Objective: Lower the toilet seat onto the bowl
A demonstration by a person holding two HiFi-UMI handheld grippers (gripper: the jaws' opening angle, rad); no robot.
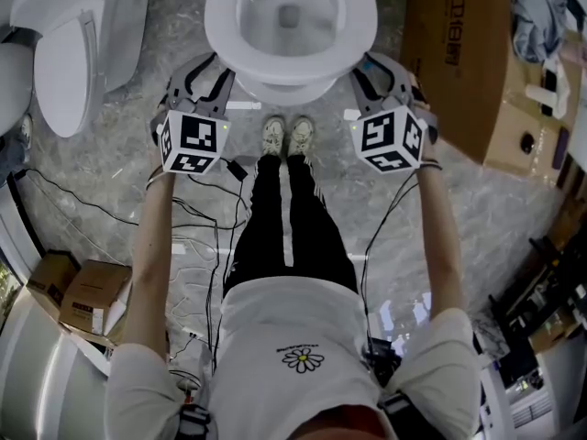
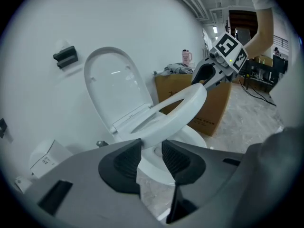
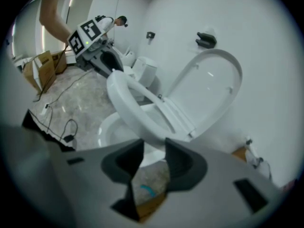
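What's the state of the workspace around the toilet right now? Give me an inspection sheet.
Surface: grey marbled floor.
Job's things: toilet seat tilted partway down, not yet on the bowl; lid upright against the wall.
Clutter: large cardboard box right of the toilet; small boxes on the floor at the person's left; second toilet on the left.
Grippers: left gripper and right gripper at opposite sides of the seat rim, jaws apart.
Cables: black cables trail across the floor around the person's feet.
Surroundings: white wall with a dark fixture.
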